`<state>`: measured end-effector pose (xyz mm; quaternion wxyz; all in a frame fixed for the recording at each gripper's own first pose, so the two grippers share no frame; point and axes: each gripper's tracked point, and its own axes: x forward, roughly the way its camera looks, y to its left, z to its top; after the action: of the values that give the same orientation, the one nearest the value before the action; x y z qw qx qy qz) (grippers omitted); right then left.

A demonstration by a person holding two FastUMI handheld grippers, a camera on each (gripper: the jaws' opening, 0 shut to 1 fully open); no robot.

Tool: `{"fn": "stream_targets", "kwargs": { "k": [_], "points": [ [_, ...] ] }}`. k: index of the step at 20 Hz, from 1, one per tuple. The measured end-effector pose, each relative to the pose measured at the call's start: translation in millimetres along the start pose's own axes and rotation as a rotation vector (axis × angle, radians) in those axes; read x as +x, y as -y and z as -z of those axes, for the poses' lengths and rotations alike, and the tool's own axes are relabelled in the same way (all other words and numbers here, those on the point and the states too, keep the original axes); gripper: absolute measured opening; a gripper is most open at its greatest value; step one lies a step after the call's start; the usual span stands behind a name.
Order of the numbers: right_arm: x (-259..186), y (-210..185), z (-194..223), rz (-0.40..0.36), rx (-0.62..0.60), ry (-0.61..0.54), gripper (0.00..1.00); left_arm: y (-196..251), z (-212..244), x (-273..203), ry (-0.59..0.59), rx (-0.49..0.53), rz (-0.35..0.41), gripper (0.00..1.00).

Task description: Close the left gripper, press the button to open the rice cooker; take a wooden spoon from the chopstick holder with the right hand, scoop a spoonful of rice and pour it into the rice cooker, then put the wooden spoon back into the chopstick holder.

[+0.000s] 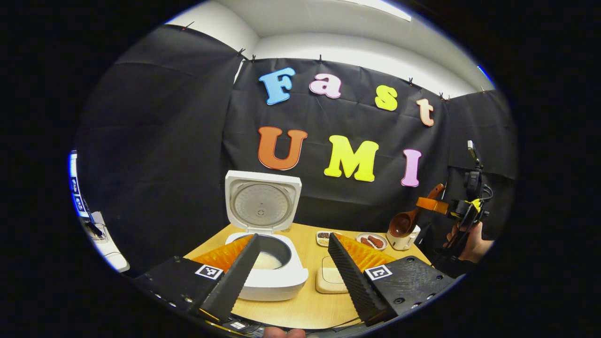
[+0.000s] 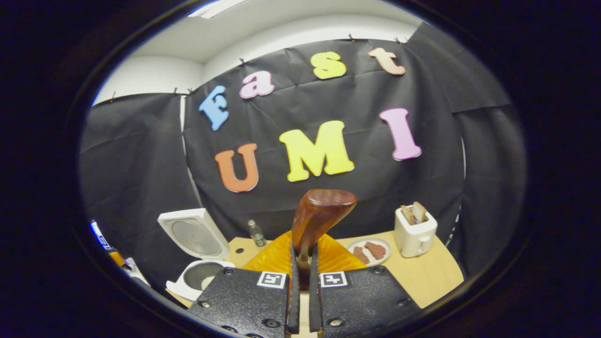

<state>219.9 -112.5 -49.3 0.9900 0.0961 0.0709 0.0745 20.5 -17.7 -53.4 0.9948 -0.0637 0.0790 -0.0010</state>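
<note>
The white rice cooker [image 1: 277, 281] stands open with its lid [image 1: 263, 202] upright and a pale layer in the pot. My left gripper [image 1: 293, 236] hovers just in front of it, open and holding nothing. At the far right a hand holds my right gripper [image 1: 432, 205], shut on the brown wooden spoon [image 1: 404, 221], whose bowl hangs just above the white chopstick holder [image 1: 404, 241]. In the right gripper view, my right gripper [image 2: 301, 263] clamps the spoon [image 2: 321, 211]. The chopstick holder [image 2: 413, 234] stands to the right and the open cooker [image 2: 197, 274] at lower left.
A beige square dish [image 1: 331, 279] lies on the wooden table [image 1: 300, 305] beside the cooker. Behind it are a small dish of dark bits [image 1: 323, 238] and a plate with brown pieces [image 1: 373, 241]. A small bottle [image 2: 256, 233] stands at the back by the wall.
</note>
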Motion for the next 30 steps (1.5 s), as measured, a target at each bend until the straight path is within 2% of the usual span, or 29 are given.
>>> {"fn": "stream_targets", "kwargs": {
  "k": [5, 9, 15, 23, 27, 30],
  "points": [
    [6, 77, 31, 0.11, 0.104, -0.076, 0.13, 17, -1, 14, -0.016, 0.012, 0.008, 0.94],
    [20, 109, 77, 0.153, 0.158, -0.155, 0.13, 24, 3, 20, -0.044, 0.018, -0.007, 0.94],
    [39, 130, 139, 0.179, 0.213, -0.236, 0.13, 29, 11, 27, -0.094, 0.014, -0.023, 0.94],
    [61, 147, 204, 0.207, 0.201, -0.316, 0.14, 18, 7, 30, -0.118, 0.029, -0.077, 0.94],
    [70, 149, 224, 0.209, 0.223, -0.341, 0.16, 25, 8, 32, -0.131, 0.039, -0.071, 0.94],
    [72, 147, 223, 0.199, 0.225, -0.327, 0.19, 28, 6, 33, -0.127, 0.051, -0.058, 0.94]
  ]
}}
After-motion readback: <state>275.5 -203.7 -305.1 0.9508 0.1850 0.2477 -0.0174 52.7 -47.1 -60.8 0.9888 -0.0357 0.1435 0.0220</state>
